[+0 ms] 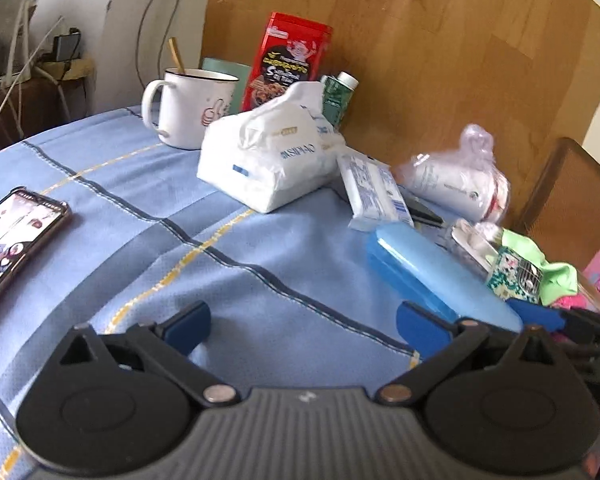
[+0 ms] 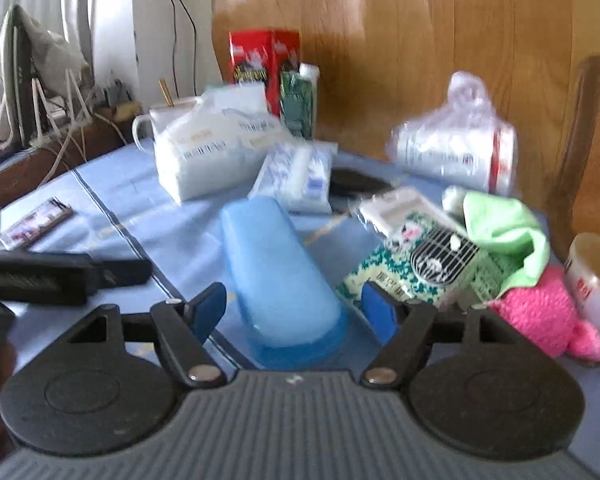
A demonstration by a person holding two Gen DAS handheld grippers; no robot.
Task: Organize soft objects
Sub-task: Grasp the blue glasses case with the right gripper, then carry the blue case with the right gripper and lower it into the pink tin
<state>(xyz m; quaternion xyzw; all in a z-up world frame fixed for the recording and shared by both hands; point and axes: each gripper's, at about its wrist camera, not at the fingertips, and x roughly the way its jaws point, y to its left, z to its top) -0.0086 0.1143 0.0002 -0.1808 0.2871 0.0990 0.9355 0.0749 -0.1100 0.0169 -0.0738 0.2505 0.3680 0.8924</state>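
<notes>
On the desk (image 1: pixel 140 216) draped in blue cloth, the blue case (image 2: pixel 276 272) lay between the spread, unclenched right tongs (image 2: pixel 292 312), their pads not pressing it, while the left tongs (image 1: pixel 304 324) gaped released over bare cloth, the case (image 1: pixel 432 276) beside their right finger.

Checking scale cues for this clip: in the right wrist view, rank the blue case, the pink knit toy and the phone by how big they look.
1. Blue case, clearly largest, though it lies nearest the camera.
2. Pink knit toy.
3. Phone, smallest, but farthest away, so its true size against the toy is unsure.
</notes>
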